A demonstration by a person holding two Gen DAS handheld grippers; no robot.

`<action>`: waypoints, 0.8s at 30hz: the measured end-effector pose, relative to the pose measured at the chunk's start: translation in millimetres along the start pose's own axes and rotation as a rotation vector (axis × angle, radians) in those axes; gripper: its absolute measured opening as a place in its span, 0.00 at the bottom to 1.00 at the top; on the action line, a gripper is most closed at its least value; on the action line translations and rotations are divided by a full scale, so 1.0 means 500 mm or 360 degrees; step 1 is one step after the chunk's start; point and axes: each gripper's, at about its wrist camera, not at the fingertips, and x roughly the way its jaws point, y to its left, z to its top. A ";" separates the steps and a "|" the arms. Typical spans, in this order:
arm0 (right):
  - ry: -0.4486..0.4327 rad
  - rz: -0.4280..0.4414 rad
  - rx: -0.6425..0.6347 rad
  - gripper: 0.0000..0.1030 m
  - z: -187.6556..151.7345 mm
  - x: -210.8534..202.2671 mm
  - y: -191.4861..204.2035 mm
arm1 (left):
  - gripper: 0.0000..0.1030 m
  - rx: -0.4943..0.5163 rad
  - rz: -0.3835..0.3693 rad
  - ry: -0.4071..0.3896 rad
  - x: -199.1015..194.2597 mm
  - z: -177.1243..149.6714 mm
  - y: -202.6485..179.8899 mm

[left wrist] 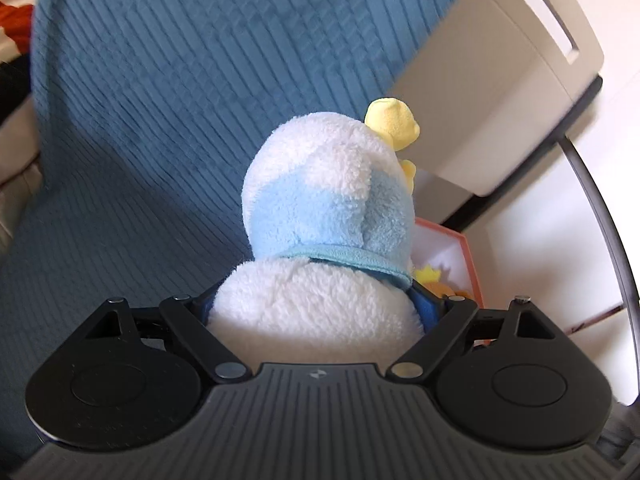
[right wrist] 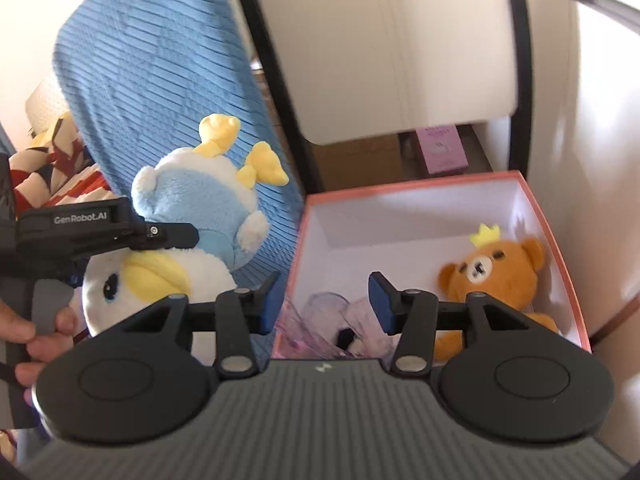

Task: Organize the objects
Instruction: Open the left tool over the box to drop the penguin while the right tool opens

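Note:
My left gripper point(left wrist: 316, 308) is shut on a white and light-blue plush duck point(left wrist: 324, 216) with yellow feet, held upside down over the blue blanket. In the right wrist view the duck point(right wrist: 192, 216) hangs in the left gripper point(right wrist: 168, 240), left of a pink-rimmed white box point(right wrist: 424, 188). The box holds a brown bear plush point(right wrist: 496, 272) with a yellow crown and a pale purple plush point(right wrist: 340, 316). My right gripper point(right wrist: 326, 298) is open and empty, at the box's near left corner.
A blue ribbed blanket point(left wrist: 160, 120) covers the surface on the left. A beige chair with a black frame point(right wrist: 400, 52) stands behind the box. A purple packet point(right wrist: 442, 150) lies under the chair. Patterned red and white cloth point(right wrist: 44, 168) lies far left.

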 end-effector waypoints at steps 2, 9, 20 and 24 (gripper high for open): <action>0.0005 -0.0014 0.0017 0.49 -0.010 0.001 -0.021 | 0.86 0.0020 -0.0021 0.0014 0.016 -0.011 -0.027; 0.0035 -0.0087 0.0059 0.49 -0.046 0.010 -0.090 | 0.86 0.0139 -0.0040 0.0079 0.087 -0.038 -0.121; 0.0146 -0.0167 0.0156 0.49 -0.112 0.046 -0.188 | 0.86 0.0213 -0.0004 0.0232 0.199 -0.095 -0.165; 0.0156 -0.0173 0.0187 0.49 -0.117 0.047 -0.204 | 0.87 0.0232 0.0007 0.0242 0.208 -0.092 -0.177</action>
